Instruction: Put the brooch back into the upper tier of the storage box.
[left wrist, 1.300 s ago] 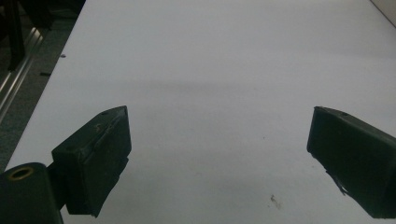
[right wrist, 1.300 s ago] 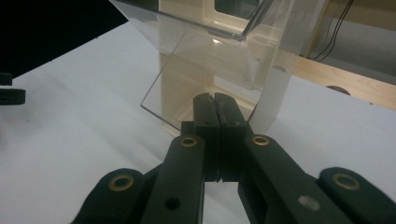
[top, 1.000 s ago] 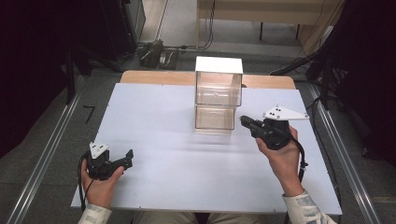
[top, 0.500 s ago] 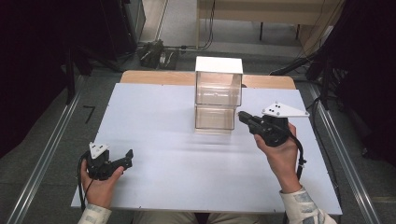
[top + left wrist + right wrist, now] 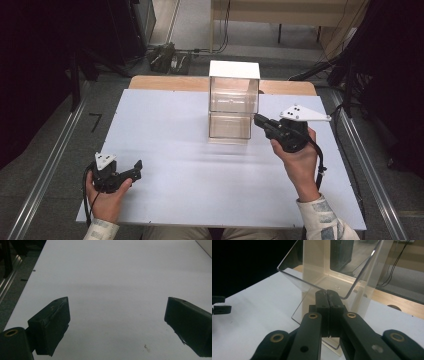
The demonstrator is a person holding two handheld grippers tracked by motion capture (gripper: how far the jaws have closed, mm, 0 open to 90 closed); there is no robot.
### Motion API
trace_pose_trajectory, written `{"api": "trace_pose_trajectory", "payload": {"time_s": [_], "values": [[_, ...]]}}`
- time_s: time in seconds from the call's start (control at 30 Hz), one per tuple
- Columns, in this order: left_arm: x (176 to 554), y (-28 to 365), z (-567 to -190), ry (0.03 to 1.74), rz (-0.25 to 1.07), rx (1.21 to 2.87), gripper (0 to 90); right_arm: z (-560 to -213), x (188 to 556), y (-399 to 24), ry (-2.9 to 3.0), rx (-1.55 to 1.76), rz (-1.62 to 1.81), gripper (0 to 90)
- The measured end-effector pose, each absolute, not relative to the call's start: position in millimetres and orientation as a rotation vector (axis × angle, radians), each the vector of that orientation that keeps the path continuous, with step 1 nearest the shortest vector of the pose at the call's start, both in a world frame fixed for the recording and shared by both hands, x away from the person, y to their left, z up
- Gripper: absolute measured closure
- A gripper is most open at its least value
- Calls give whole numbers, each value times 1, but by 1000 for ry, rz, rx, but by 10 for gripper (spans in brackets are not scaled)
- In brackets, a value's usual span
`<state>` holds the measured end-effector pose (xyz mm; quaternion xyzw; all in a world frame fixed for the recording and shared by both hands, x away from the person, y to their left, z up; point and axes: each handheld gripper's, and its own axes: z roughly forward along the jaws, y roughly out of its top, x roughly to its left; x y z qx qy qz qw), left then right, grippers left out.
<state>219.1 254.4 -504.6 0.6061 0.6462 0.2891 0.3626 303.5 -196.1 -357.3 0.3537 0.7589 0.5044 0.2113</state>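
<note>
Right claw (image 5: pixel 260 121) pressing jaws together, nothing between, tip sitting at right side of clear box (image 5: pixel 232 107), near lower tier. Right gripper view: claw (image 5: pixel 327 293) pointing at box's (image 5: pixel 332 270) transparent wall, touching or just short, cannot tell. Box standing upright toward far middle of white surface (image 5: pixel 175 135), 2 tiers, white top. Left claw (image 5: pixel 134 169) resting near front left corner, jaws standing wide apart, nothing between them, well apart from box.

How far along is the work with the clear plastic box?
Nothing looks done yet: the clear plastic two-level box stands upright on the white table. In hand: the shut right gripper is at its lower right edge. The open left gripper waits apart. Handling the box remains.
</note>
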Motion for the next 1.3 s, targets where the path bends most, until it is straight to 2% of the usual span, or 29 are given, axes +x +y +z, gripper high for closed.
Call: {"api": "trace_pose_trajectory", "payload": {"time_s": [1.3], "values": [[219,255,-504,1659,742,1558,74,-351,333,-184,2075,1022,1405,859]]}}
